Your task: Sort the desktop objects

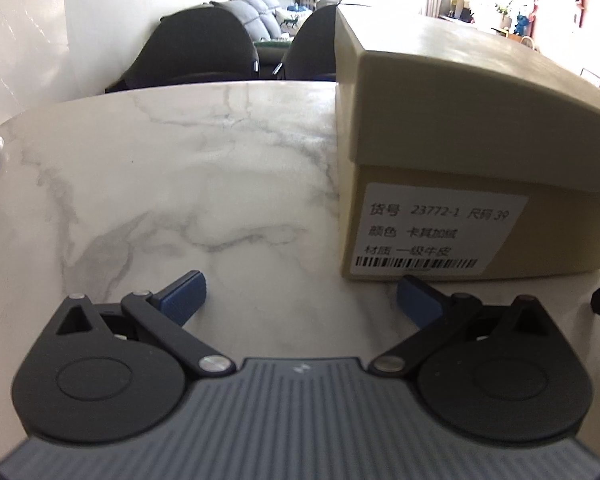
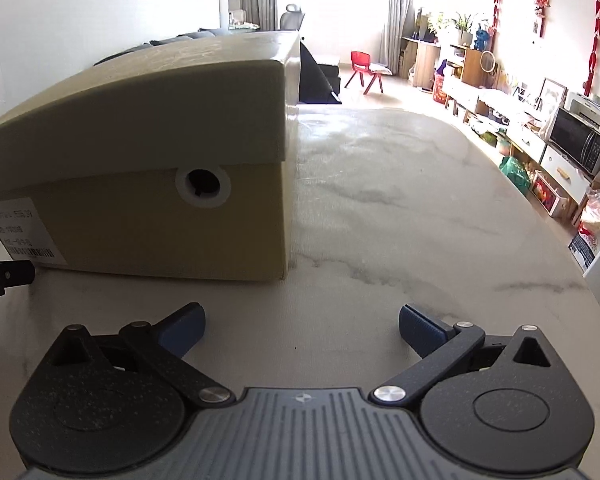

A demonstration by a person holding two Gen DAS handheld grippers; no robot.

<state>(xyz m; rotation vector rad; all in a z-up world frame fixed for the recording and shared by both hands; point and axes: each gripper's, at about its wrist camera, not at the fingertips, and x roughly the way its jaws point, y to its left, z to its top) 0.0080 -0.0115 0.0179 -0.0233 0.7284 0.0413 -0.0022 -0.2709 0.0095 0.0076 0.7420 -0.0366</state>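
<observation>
Since both the left gripper (image 1: pixel 302 300) & right gripper (image 2: pixel 302 330) sit spread wide w/ nothing held, a one-sided lift could tip the lidded shoebox (image 1: pixel 460 152), popping its lid.

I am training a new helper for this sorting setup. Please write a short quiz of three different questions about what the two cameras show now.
1. True or false: the lid is on the shoe box.
2. Multiple choice: what is between the fingers of the left gripper? A) the shoe box B) nothing C) a cup
3. Fill in: the box end near the right gripper has a round ____.

Key:
1. True; the lid covers the top.
2. B; both grippers are open above the marble table.
3. Hole, to the right of the white label.
</observation>
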